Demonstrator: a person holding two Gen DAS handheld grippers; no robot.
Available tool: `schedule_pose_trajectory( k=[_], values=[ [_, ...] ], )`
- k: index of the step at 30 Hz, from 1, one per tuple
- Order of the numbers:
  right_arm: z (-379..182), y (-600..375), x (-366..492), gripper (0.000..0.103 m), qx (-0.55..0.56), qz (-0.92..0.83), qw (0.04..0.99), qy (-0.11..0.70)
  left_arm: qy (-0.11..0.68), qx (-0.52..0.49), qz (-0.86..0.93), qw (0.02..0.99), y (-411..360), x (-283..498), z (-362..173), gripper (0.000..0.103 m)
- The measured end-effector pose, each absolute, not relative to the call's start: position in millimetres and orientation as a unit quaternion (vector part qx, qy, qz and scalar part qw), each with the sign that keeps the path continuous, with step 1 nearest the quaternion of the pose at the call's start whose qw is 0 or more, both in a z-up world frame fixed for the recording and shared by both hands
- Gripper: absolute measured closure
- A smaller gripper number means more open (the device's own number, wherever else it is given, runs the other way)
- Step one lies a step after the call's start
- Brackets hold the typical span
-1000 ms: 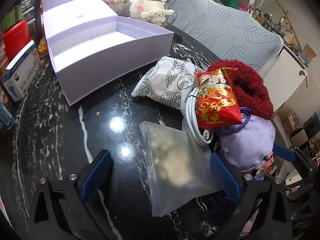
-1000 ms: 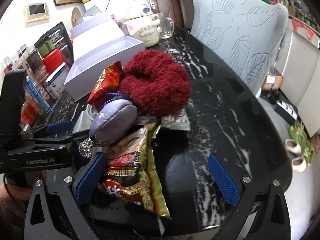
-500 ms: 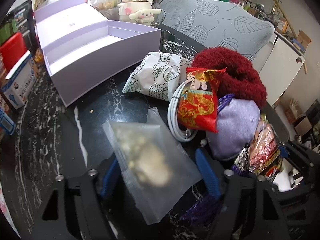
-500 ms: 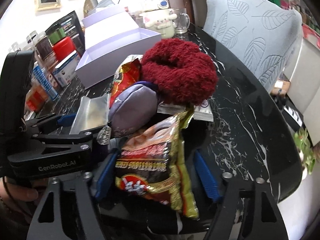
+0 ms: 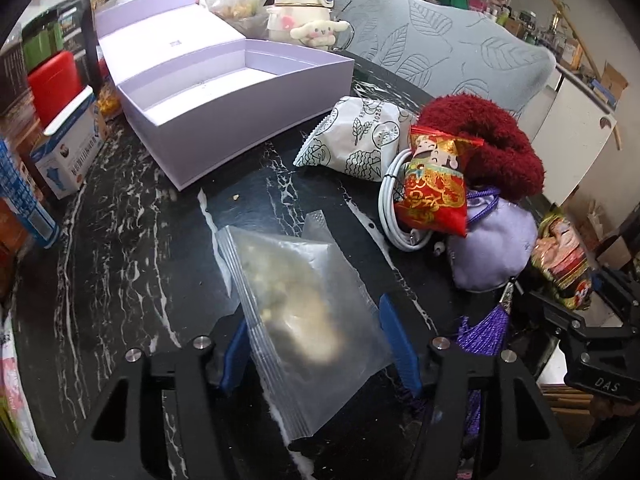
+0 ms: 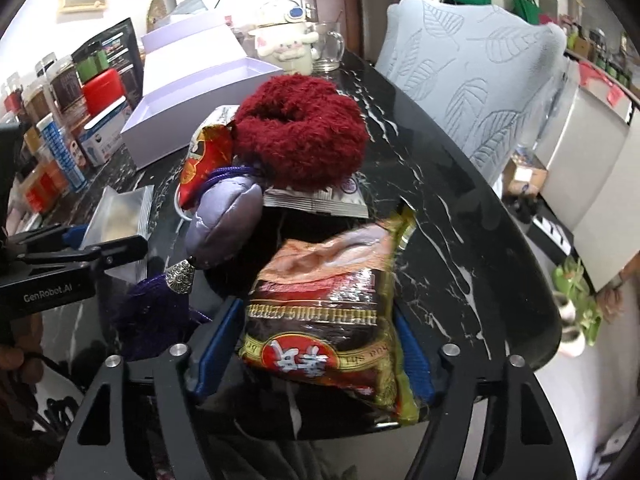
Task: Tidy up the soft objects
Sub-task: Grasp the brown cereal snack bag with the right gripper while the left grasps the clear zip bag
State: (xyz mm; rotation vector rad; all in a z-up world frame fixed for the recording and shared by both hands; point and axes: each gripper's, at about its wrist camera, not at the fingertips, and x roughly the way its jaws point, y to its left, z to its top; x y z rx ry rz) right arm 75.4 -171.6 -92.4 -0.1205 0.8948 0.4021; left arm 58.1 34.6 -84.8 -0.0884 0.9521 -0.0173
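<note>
Left gripper (image 5: 320,344): we see jaws closing around the clear zip bag (image 5: 304,320), pads touching it.
Right gripper (image 6: 312,344): jaws opening slightly, still pinching the snack packet (image 6: 328,320).
Purple box (image 5: 224,128): ahead-left; we judge the left hand nearer.

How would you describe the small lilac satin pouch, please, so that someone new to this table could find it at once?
Start at the open lilac cardboard box on the black marble table, then move to the fluffy dark red knitted bundle near the grey leaf-patterned chair. The lilac satin pouch lies just in front of it, below the red and gold packet. Alone among its neighbours, it is plain, shiny, padded and trails a purple tassel.
</note>
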Motion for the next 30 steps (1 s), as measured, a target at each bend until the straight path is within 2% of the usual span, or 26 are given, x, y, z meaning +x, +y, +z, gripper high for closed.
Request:
schedule_pose_trajectory(
  k=[3,4,6,11,30],
  values=[
    [-93.8,-169.3,74.1,0.035,-0.066,0.191,0.886,0.418,0.457,-0.023,0.0,0.889,26.8,56.5,-86.6,0.041],
    [-93.9,-169.0,74.5,0.042,-0.069,0.189,0.887,0.416,0.454,-0.021,0.002,0.891,25.0,53.5,-86.6,0.042],
    [-93.0,-170.8,75.0,0.047,-0.063,0.189,0.889,0.412,0.449,-0.024,0.005,0.893,24.9,51.8,-87.1,0.052],
    [-88.5,-176.6,73.8,0.06,-0.05,0.191,0.892,0.407,0.442,-0.044,-0.004,0.896,29.5,51.1,-84.5,0.063],
    [-49.2,-167.8,54.6,0.061,-0.026,0.245,0.897,0.368,0.412,-0.066,-0.007,0.909,37.0,26.5,-55.7,0.067]
  ],
)
